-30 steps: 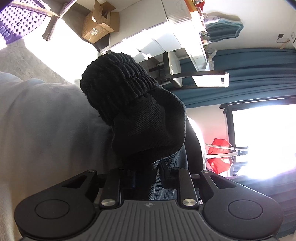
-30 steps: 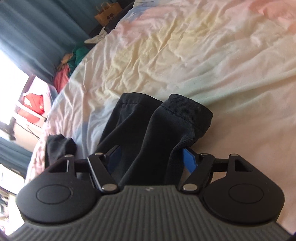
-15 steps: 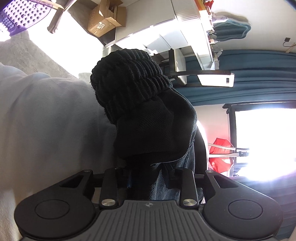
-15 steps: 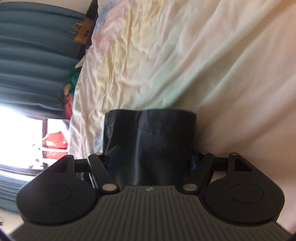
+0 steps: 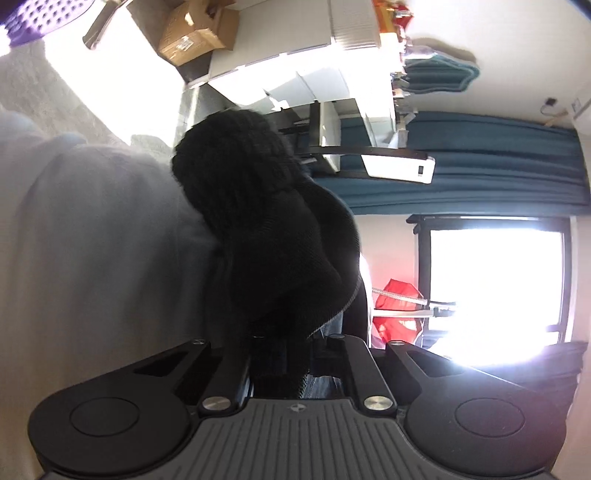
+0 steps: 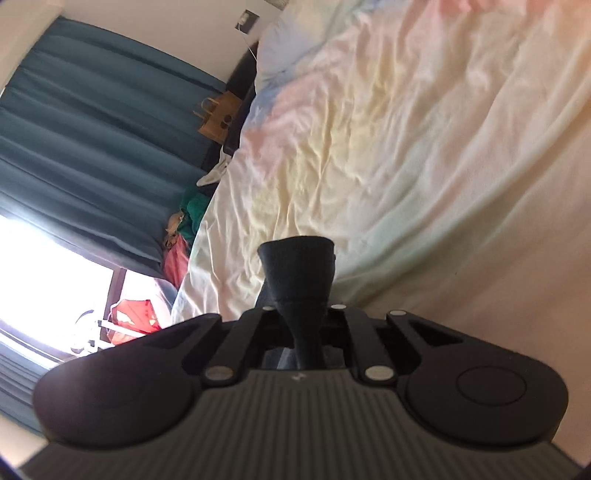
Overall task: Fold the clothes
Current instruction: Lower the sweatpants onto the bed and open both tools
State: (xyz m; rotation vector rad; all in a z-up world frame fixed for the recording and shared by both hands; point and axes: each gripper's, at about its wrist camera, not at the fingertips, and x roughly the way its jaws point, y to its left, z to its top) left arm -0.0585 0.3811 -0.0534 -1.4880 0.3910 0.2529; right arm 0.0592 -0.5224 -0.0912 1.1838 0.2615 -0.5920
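Both grippers' fingers have just closed: right gripper (image 6: pixel 308 332) pinches the dark garment (image 6: pixel 301 273), left gripper (image 5: pixel 284 354) clamps the black sock (image 5: pixel 266 236), so we keep each secured above the bed (image 6: pixel 424 147) for folding.

Teal pleated curtains (image 5: pixel 480 158) are hung beside a window (image 5: pixel 495 288) blown out by daylight; a brown cardboard box (image 5: pixel 195 35) is seen by white cabinets (image 5: pixel 295 55); a pastel, wrinkled bedsheet (image 6: pixel 424 147) is spread wide

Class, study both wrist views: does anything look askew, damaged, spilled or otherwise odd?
Nothing is spilled or visibly damaged. The pastel bedsheet is rumpled with creases. The black garment hangs bunched in a lump from the left gripper, not flat. The right gripper has just closed on a dark fabric end, pinching it into a narrow neck.
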